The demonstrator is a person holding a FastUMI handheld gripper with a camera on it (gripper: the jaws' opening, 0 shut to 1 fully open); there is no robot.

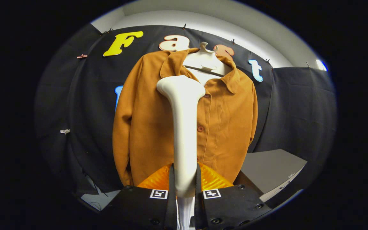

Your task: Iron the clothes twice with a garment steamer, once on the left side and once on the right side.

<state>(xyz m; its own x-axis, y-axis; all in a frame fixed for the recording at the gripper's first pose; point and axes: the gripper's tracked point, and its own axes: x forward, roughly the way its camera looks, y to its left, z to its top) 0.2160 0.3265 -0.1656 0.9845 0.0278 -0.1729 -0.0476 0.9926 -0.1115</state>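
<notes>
Mustard-brown jacket (149, 127) (buttoned) hangs on a hanger (204, 60); the claw (184, 188) grips the white steamer (182, 127) handle upright before it.

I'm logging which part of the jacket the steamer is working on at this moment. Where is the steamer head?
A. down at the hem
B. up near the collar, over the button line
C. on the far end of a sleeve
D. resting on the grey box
B: the tool is shut on the steamer, whose head sits just below the collar of the jacket, by the top button.
</notes>
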